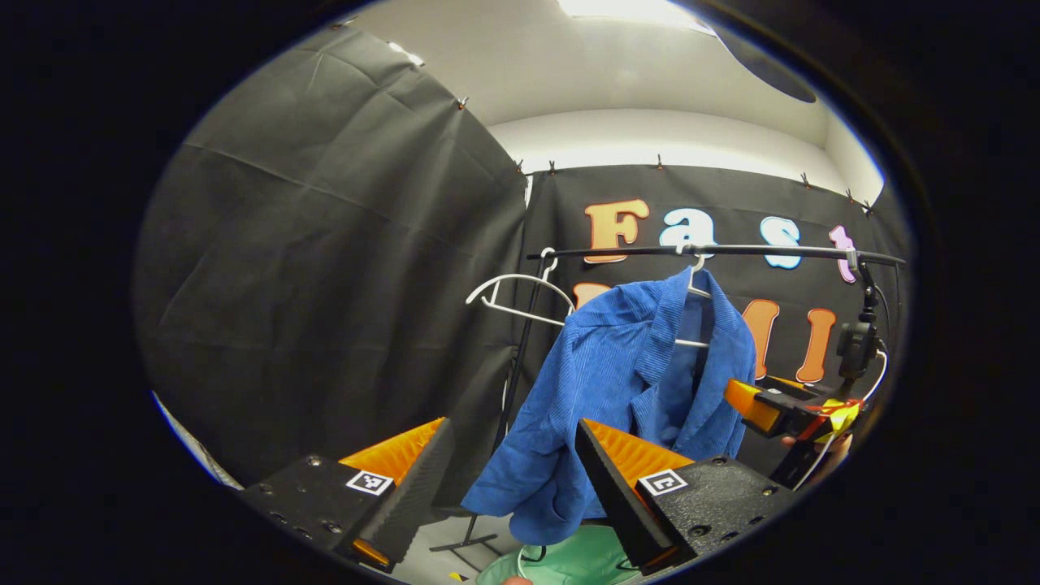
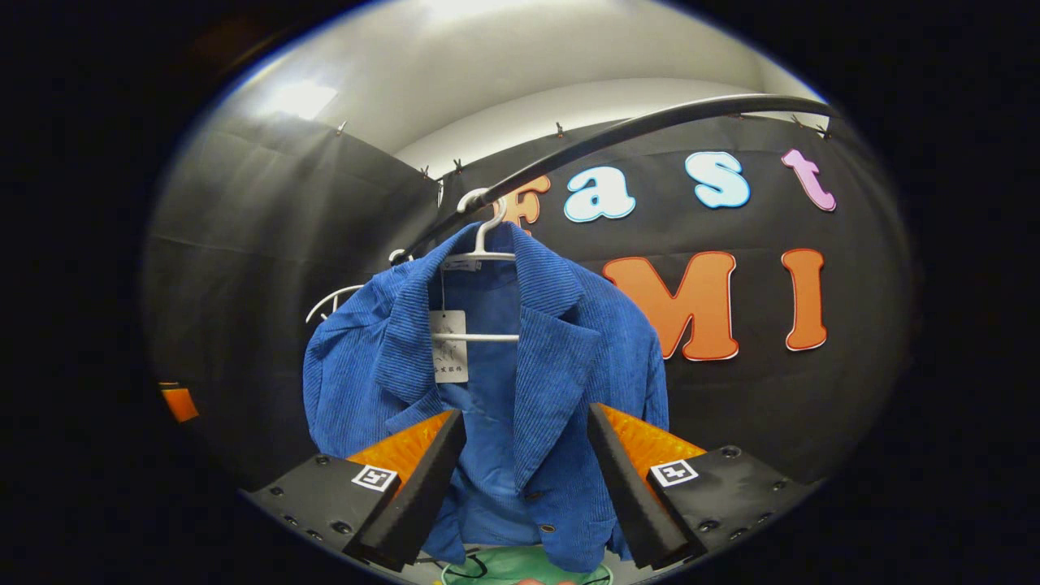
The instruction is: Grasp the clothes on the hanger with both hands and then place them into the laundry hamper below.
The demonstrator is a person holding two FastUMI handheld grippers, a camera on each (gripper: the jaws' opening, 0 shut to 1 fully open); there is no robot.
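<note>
Hanging from a white hanger (image 2: 481, 244) on the black rail (image 2: 617, 134), the blue corduroy jacket (image 2: 520, 382) is the landmark for everything here. Nearest in the right gripper view, the right gripper (image 2: 524, 479) has its two fingers spread wide, one to each side of the jacket's front, with cloth showing between them; whether either pad touches the fabric cannot be told. Just below the jacket's hem lies the pale green laundry hamper (image 2: 520, 567). A paper tag (image 2: 448, 345) hangs inside the collar.

In the left gripper view, the left gripper (image 1: 512, 487) is likewise spread wide, held off to the jacket's (image 1: 626, 382) left side and apart from it, the hanging sleeve showing between its fingers. The hamper (image 1: 569, 561) sits under the sleeve. This view adds the right gripper (image 1: 772, 406), at the jacket's right edge, an empty white hanger (image 1: 520, 292) left of the jacket on the same rail (image 1: 715, 252), and the rack's upright pole (image 1: 516, 382).
</note>
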